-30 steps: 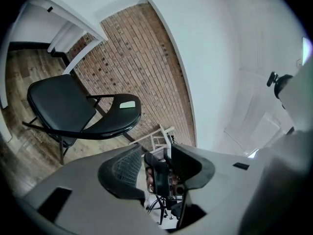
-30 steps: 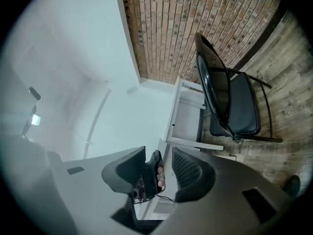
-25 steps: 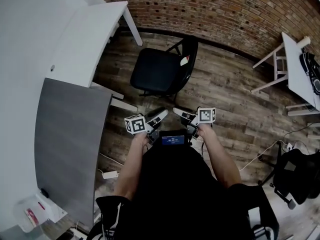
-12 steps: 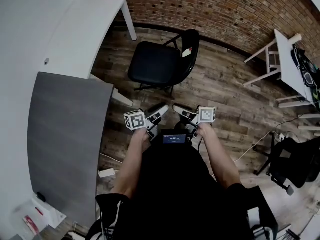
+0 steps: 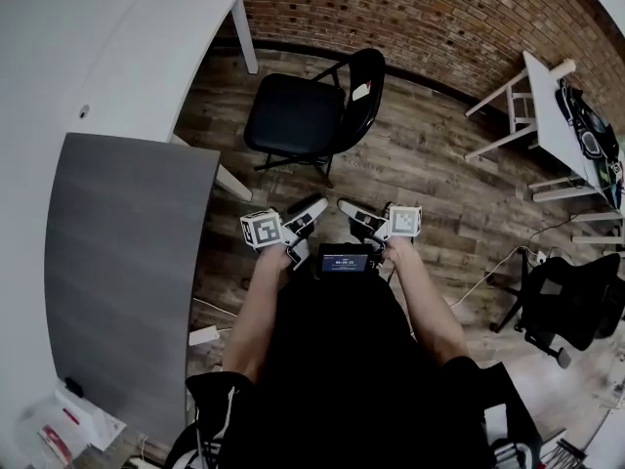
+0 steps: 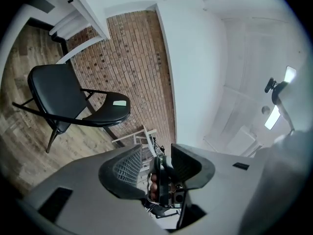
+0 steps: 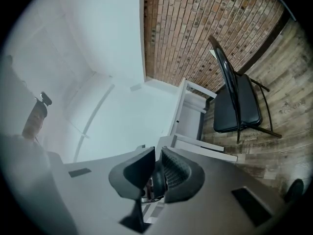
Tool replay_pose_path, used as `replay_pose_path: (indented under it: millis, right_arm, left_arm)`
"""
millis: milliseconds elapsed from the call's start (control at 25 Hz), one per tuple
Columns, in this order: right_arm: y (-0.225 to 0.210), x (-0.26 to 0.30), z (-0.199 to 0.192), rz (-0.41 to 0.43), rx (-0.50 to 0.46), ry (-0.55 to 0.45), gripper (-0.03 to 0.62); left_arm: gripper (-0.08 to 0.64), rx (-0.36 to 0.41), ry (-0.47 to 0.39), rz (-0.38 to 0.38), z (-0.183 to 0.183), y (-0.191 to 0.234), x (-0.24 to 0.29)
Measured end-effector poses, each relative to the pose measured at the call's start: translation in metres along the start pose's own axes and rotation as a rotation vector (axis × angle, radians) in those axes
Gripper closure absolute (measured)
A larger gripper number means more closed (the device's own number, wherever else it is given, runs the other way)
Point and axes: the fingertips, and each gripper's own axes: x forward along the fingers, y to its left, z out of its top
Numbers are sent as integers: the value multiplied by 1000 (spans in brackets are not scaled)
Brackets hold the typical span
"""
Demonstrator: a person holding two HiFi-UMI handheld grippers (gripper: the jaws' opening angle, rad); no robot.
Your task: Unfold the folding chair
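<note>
The black folding chair (image 5: 293,115) stands unfolded on the wood floor, its seat flat and its back toward the brick wall. It also shows in the left gripper view as the chair (image 6: 54,94) and in the right gripper view as the chair (image 7: 237,106). Both grippers are held close to the person's chest, well short of the chair. My left gripper (image 5: 311,225) (image 6: 156,160) is open and empty. My right gripper (image 5: 354,221) (image 7: 157,153) has just been closing; only a narrow slit is left between its jaws, with nothing in it.
A white table (image 5: 146,57) and a grey tabletop (image 5: 127,262) line the left side. The brick wall (image 5: 439,18) runs behind the chair. Another white table (image 5: 557,115) and a black office chair (image 5: 566,301) stand at the right. A small screen (image 5: 344,260) sits at the person's chest.
The chair has slid up and left in the head view as the view shifted. Both grippers stay near the chest, apart from the chair.
</note>
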Motion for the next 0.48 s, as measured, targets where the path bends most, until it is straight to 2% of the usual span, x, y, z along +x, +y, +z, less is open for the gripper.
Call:
replay_pose_path:
  millis: [160,480]
  right_arm:
    - [3,-5,0,23,-23,19,567]
    - [-3,-4,-2,51,-8,90,574]
  left_arm:
    - [362,28,14,10,0,-10,7]
    - [362,48,9,40,-5,-12,14]
